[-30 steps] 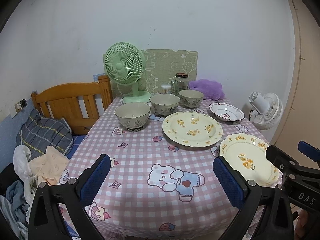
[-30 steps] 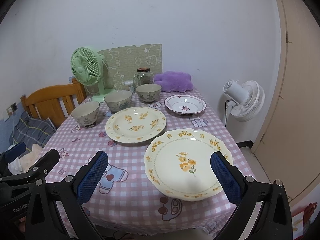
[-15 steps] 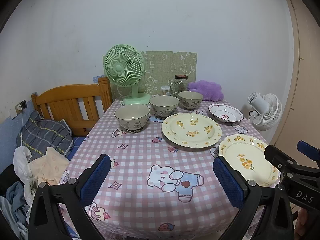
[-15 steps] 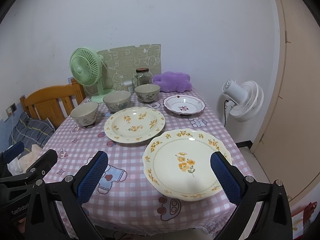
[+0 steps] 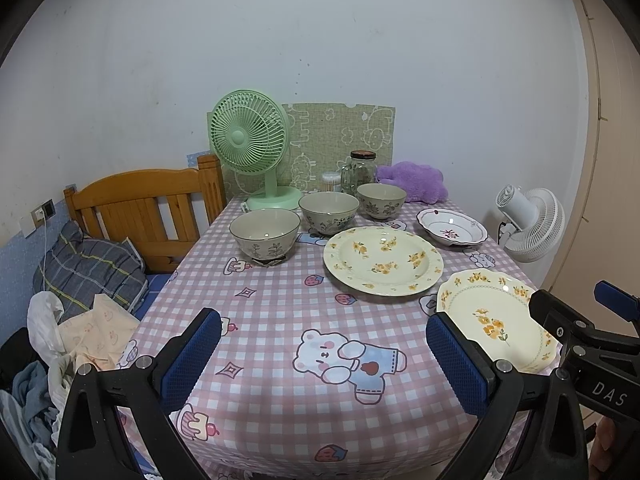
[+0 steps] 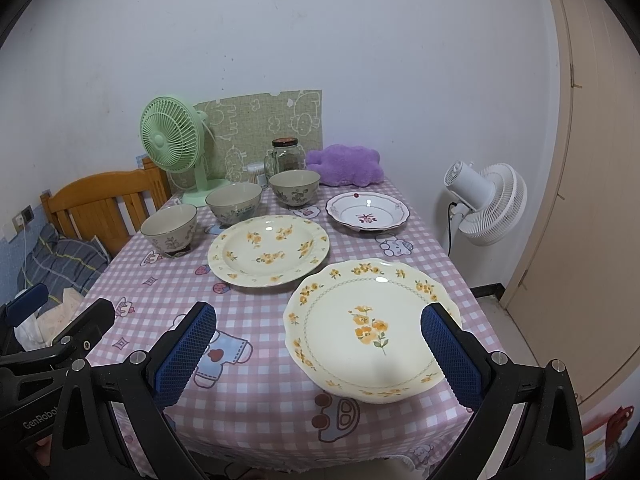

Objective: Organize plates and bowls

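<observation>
Three grey floral bowls stand in a diagonal row: near-left bowl, middle bowl, far bowl. A deep yellow-flower plate lies mid-table. A scalloped yellow plate lies at the near right corner. A white dish with a red rim sits far right. My left gripper is open and empty above the near table edge. My right gripper is open and empty, over the near edge in front of the scalloped plate.
A green desk fan, a glass jar, a small cotton-swab box and a purple plush line the table's back by the wall. A wooden bed frame with bedding is left. A white floor fan stands right.
Both grippers have drawn back slightly from the table, so the dishes look a little farther away. Nothing on the table has moved.
</observation>
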Action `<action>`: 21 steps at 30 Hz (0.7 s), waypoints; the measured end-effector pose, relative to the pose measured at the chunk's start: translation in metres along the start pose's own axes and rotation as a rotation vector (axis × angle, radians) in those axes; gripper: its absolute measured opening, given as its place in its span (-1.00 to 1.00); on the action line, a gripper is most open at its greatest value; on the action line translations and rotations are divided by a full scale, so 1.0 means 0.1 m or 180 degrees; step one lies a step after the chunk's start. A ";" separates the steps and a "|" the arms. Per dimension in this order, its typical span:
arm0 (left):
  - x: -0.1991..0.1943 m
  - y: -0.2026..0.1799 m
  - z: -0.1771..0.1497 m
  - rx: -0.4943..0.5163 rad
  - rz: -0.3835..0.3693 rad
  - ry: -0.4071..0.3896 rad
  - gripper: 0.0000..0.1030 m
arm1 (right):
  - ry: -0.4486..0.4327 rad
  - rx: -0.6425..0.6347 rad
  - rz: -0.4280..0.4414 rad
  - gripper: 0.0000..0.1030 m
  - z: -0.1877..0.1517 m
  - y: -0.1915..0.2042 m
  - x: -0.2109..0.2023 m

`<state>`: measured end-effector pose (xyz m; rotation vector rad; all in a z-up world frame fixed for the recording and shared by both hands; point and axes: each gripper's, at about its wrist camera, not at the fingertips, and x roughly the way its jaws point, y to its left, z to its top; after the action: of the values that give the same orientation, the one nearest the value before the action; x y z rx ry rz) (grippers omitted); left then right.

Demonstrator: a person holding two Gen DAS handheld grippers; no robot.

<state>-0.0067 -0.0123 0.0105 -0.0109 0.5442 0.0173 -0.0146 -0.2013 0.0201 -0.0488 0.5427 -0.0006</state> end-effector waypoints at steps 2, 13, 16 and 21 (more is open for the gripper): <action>0.00 0.00 0.00 0.0001 0.0001 -0.0001 1.00 | 0.0000 0.0002 -0.0001 1.00 0.00 0.00 0.00; 0.00 0.00 -0.01 0.0001 -0.0003 -0.0001 1.00 | -0.0004 0.0000 -0.0005 1.00 0.00 0.01 0.00; -0.01 0.01 -0.02 -0.0004 -0.0003 0.0000 1.00 | 0.0009 -0.0010 -0.0007 1.00 0.04 0.02 0.00; 0.02 0.02 0.01 -0.0011 -0.0028 0.0024 0.99 | -0.0003 -0.0018 -0.0040 1.00 0.03 0.02 -0.01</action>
<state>-0.0044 -0.0100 0.0102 -0.0167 0.5516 0.0098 -0.0136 -0.1996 0.0233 -0.0578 0.5414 -0.0113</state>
